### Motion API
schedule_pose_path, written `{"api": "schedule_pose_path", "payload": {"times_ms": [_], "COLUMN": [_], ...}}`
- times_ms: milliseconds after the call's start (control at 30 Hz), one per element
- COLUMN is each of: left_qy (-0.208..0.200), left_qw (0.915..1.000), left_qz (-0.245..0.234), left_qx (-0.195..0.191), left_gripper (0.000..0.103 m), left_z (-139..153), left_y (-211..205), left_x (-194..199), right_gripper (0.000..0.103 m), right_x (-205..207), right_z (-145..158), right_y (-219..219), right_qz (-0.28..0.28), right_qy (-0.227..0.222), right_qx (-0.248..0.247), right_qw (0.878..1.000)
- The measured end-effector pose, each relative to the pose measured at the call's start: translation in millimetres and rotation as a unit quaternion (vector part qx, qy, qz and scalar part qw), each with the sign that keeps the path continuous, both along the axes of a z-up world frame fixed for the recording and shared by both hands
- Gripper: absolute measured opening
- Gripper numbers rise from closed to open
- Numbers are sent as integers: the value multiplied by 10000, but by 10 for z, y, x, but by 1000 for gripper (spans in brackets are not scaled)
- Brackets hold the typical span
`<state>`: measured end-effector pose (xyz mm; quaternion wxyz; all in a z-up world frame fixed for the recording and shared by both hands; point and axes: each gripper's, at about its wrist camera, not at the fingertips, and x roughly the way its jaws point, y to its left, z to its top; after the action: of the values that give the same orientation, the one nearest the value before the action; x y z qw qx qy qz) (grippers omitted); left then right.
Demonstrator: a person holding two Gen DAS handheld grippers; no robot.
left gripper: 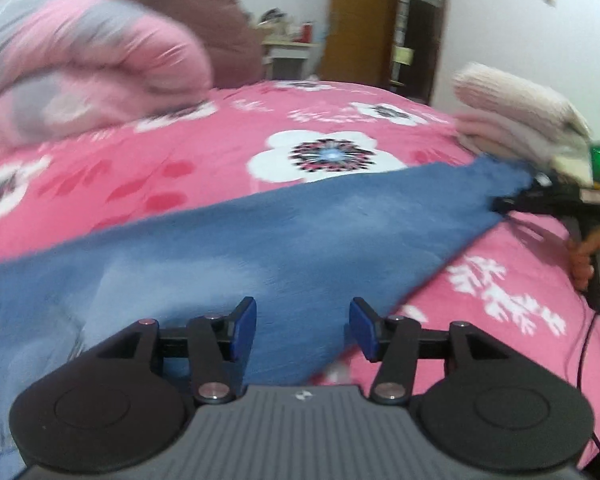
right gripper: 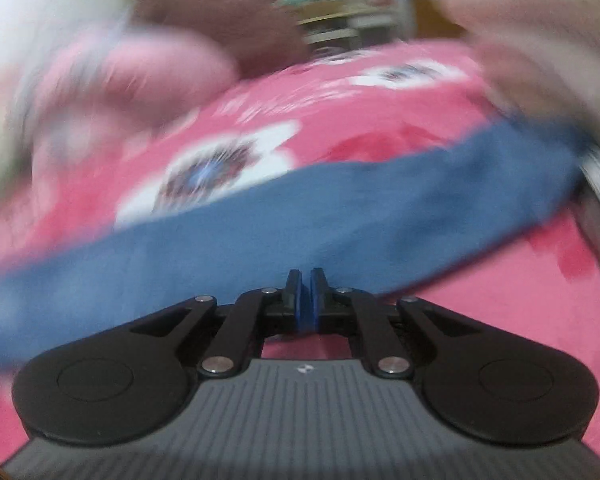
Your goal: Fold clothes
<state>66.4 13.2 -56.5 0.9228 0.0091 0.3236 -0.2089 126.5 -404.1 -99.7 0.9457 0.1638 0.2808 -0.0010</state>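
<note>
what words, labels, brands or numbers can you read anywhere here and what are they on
No readable words or numbers in either view.
A small white logo mark, no letters, sits on the grey ribbed body of the left gripper and of the right gripper.
Items on the far shelf are too small and blurred to read.
The pink bedspread carries only flower prints.
</note>
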Motion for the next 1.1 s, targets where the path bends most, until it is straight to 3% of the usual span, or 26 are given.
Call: {"api": "schedule_pose_path", "payload": {"times_ms": [67, 200, 300, 400, 567, 767, 900, 1000, 1100], "left_qy": [-16, 39, 155, 117, 207, 298, 423, 559, 607], "left_qw": [9994, 9947, 9812, 9569, 9093, 8562, 8333, 8192, 7993], "left_qz": [117, 591, 1270, 2170, 3070, 3847, 3975, 4089, 4308], "left_qx": [-321, -845, -1442, -1928, -2802, -3436, -3819, -3982, -4145], "left_gripper": [53, 61, 63, 66, 71, 71, 70, 69, 69], "left_z": [48, 143, 144, 102, -41, -166, -238, -232, -302], "left_y": [143, 477, 892, 1335, 1931, 2388, 2512, 2537, 2615], "left_x": [-76, -434, -780, -1066, -1164, -1027, -960, -1080, -1190], "right_gripper": [2, 6, 12, 15, 40, 43, 43, 44, 44], "right_x": [-50, -173, -183, -182, -327, -512, -513, -509, -514], "right_z": [-22, -128, -156, -152, -169, -214, -217, -216, -222], "right_y": [-199, -419, -471, -486, -462, -464, -454, -440, -442], "right_qz": [-454, -614, -622, -621, -776, -956, -989, -988, -987], "right_qy": [-64, -348, -409, -450, -536, -637, -616, -609, -628], "right_qx": [84, 738, 895, 922, 1120, 1453, 1434, 1395, 1414], "right_qw": [9989, 9948, 9932, 9928, 9892, 9827, 9828, 9834, 9830]}}
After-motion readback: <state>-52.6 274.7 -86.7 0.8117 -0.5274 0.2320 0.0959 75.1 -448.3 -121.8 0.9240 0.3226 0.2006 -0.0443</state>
